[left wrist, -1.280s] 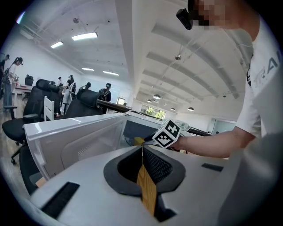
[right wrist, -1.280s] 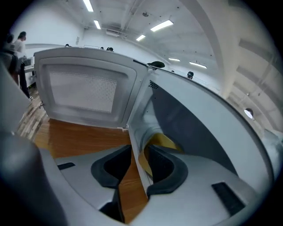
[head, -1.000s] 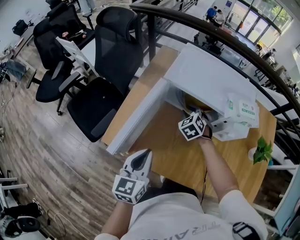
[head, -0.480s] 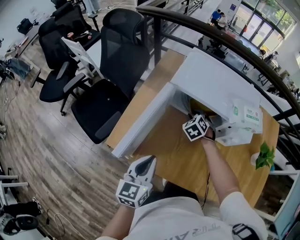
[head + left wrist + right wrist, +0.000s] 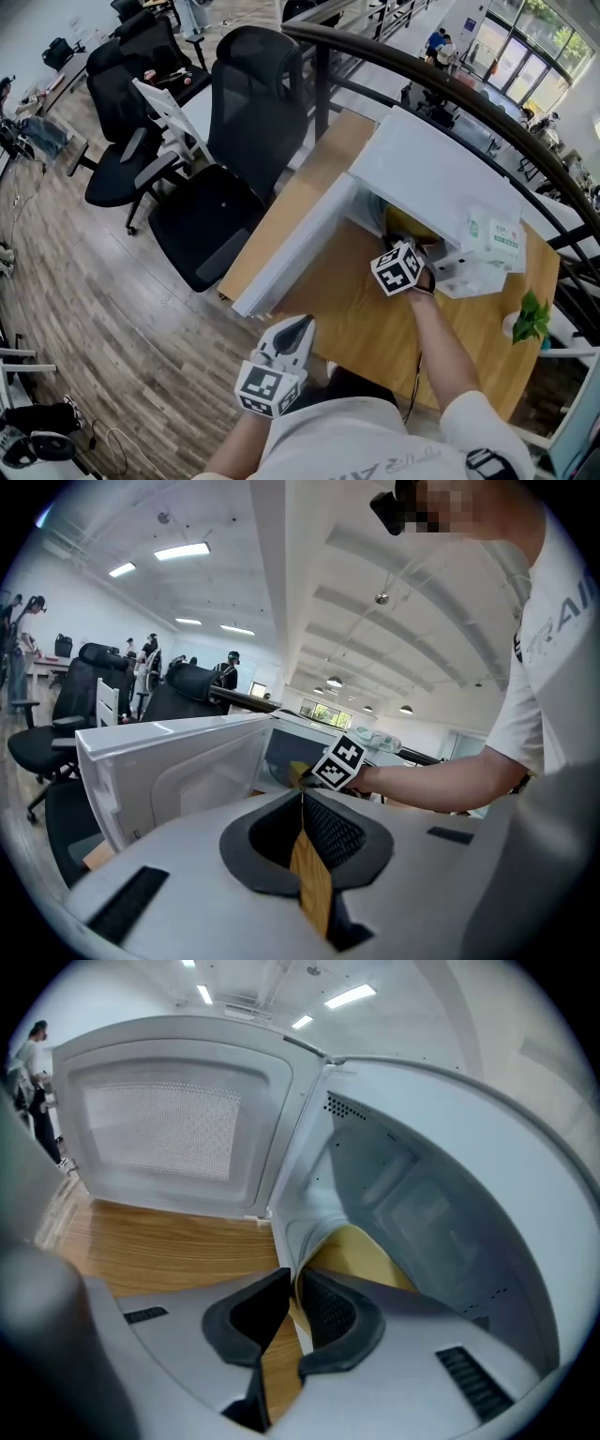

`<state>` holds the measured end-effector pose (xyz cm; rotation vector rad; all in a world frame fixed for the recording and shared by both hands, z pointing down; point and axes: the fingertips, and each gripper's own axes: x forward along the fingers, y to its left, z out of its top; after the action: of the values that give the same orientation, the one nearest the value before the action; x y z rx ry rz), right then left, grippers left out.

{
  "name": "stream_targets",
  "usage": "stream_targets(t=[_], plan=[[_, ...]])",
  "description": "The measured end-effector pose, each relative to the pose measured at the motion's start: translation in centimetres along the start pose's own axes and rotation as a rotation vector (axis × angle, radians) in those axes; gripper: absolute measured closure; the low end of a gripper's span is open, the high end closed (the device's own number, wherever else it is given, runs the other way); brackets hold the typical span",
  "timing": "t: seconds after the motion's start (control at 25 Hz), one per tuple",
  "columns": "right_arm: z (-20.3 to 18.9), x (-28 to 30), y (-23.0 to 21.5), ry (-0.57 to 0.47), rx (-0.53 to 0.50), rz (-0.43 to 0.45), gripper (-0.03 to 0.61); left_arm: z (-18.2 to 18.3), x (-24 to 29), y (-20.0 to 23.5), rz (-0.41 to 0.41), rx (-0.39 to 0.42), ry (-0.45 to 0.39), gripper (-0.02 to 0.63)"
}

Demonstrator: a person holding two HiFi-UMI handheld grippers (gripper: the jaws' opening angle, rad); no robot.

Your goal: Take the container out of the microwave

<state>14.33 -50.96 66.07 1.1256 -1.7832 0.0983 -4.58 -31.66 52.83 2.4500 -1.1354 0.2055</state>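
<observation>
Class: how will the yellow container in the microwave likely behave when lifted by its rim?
The yellow container looks thin-walled, so probably light and flexible. The right gripper, jaws closing with its rim between them, takes one edge only, so it may tilt. Its smooth surface could slip.

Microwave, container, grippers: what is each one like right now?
Microwave: door open.
Container: not out yet, rim between the right jaws.
Right gripper: jaws closing on the rim.
Left gripper: jaws shut, empty.
</observation>
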Motion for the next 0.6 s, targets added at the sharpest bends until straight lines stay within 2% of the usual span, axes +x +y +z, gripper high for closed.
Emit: stream_targets(t=[0.32,0.6], plan=[[1.6,-3.9,1.1,-0.091,-0.001,0.006,0.522,0.4,-0.5,-0.5,-0.009,0.008,-0.016,0.578],[2.4,-8.2,4.0,-0.162,-0.035,0.032,0.523,0.5,-1.8,-1.4,-0.028,0.027,-0.025,0.578]])
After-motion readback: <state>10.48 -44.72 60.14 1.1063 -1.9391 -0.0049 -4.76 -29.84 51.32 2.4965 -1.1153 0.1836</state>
